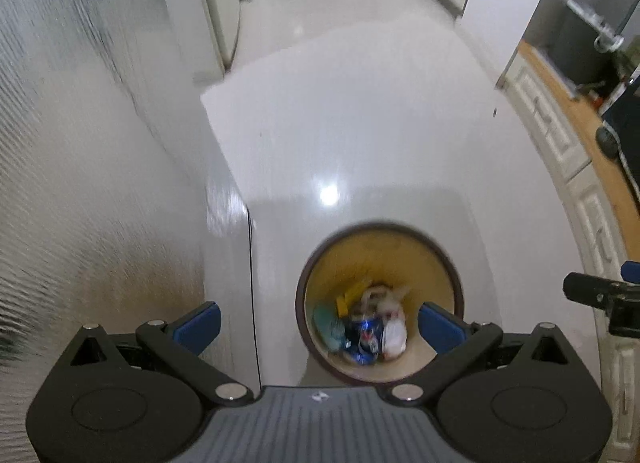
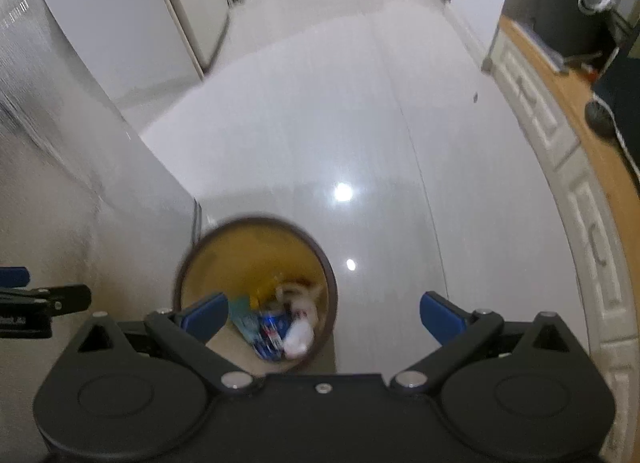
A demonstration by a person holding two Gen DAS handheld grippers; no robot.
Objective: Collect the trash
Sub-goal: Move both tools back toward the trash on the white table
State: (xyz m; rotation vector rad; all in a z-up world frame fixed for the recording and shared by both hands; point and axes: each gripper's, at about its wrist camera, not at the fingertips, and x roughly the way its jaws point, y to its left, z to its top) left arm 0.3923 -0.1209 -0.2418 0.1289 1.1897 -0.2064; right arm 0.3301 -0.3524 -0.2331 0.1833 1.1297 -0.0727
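Observation:
A round waste bin (image 1: 440, 247) with a dark rim and yellow inside stands on the pale floor below both grippers. It holds a blue can (image 1: 366, 337), white crumpled paper (image 1: 394, 333), a teal wrapper (image 1: 328, 323) and a yellow scrap. My left gripper (image 1: 320, 323) is open and empty, high above the bin's left side. My right gripper (image 2: 322, 317) is open and empty; the bin (image 2: 240, 239) lies under its left finger, with the can (image 2: 272, 333) and paper (image 2: 300, 333) inside. The right gripper's tip shows at the left wrist view's right edge (image 1: 600, 295).
A textured wall panel (image 1: 80, 143) runs along the left. A white cabinet front with a wooden top (image 1: 568, 111) curves along the right, with dark items (image 2: 600, 115) on it. Glossy floor (image 2: 320, 103) stretches ahead into a corridor.

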